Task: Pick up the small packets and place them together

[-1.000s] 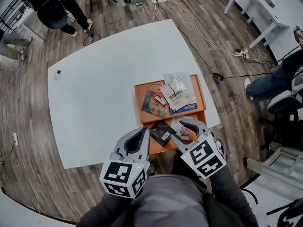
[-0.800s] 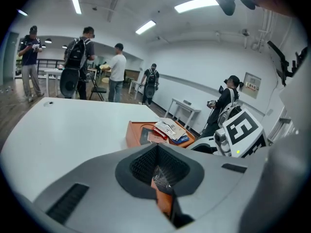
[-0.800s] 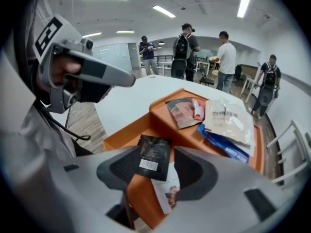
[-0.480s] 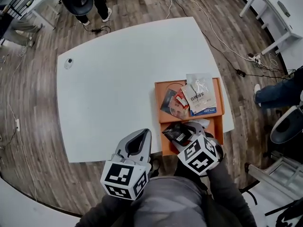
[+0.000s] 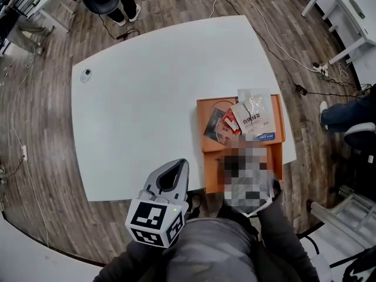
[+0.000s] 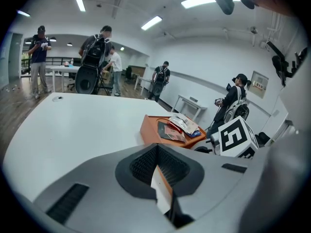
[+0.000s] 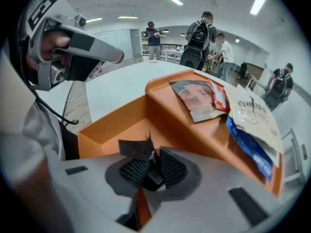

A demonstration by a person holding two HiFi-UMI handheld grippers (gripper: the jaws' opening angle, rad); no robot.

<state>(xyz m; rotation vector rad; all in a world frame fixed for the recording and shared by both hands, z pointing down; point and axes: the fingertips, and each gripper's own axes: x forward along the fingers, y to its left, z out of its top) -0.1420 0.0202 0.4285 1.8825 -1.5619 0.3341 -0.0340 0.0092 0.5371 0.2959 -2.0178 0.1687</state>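
Right gripper has sunk into the lower compartment of the orange plastic two-compartment tray, which is sitting towards the right of the head view. Its jaws have just been closing and are now pinching a small black crinkled foil packet, whose bent edge is sticking up above the ribbed pads. That packet was lying loose on the compartment floor a second ago. In the head view a mosaic patch is covering this gripper, so the grip is showing only in the right gripper view. The left gripper is hovering at the lower middle of the head view, over the near edge of the smooth white worktop; its jaws are resting together with nothing between them. The job is looking well along: the other packets are already lying heaped in the tray's upper compartment. A flat dark printed packet is lying leftmost, and a small glossy red sachet is overlapping it. A white paper-like pouch with dark lettering is lying across a blue-edged packet, and a clear, shiny film pouch is lying at the upper edge. What is remaining, by my reading, is lifting the black packet over the divider and laying it on that heap. All the packets are looking thin, light and flexible, while the tray is looking rigid and matte.
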